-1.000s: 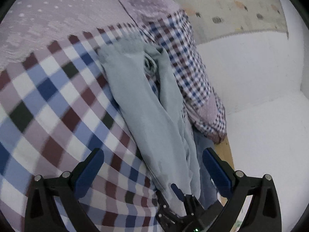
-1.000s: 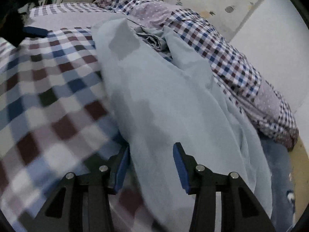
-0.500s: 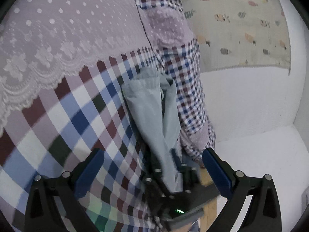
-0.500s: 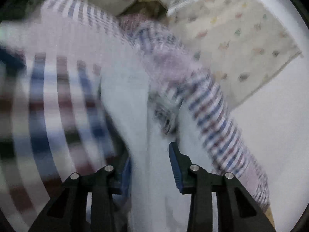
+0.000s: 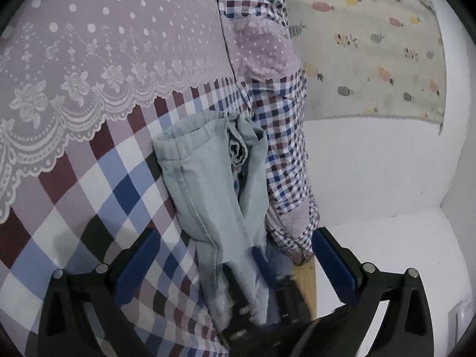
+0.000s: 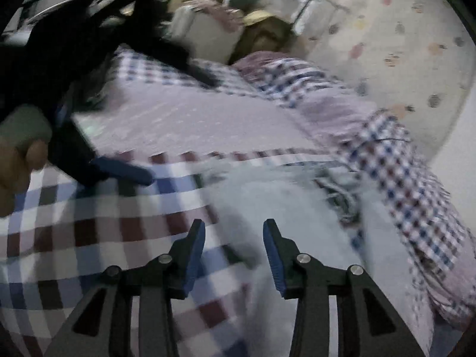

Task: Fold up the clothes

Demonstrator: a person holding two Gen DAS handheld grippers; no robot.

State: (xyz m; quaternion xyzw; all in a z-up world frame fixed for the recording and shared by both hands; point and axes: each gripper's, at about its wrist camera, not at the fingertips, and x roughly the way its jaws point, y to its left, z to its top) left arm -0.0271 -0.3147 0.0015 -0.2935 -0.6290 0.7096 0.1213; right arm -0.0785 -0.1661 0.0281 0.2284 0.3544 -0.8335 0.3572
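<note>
Pale blue-grey trousers [image 5: 205,196] lie lengthwise on the checked bedspread [image 5: 89,196], waistband [image 5: 184,142] at the far end. My left gripper [image 5: 235,263] hovers open and wide above their near end, holding nothing. Under it, my right gripper [image 5: 263,267] sits at the trousers' lower end with the cloth draped against it. In the blurred right wrist view the trousers [image 6: 285,208] run from between the fingers up to the right. The right gripper [image 6: 235,250] stands open with a clear gap. One blue finger [image 6: 125,172] of the left gripper shows at left.
A lilac dotted lace panel [image 5: 104,44] covers the bed's far part. A small-check quilt [image 5: 282,136] is bunched along the right edge by the white wall [image 5: 372,163]. Denim [image 5: 278,260] and wooden bed frame [image 5: 306,279] show below. A person's hand [image 6: 17,154] and clutter [image 6: 261,29] appear.
The left gripper has drawn back, so the whole trousers and waistband now show smaller. The right gripper has swung fast, its view tilting up toward the bed's far end. Finger gaps are unchanged.
</note>
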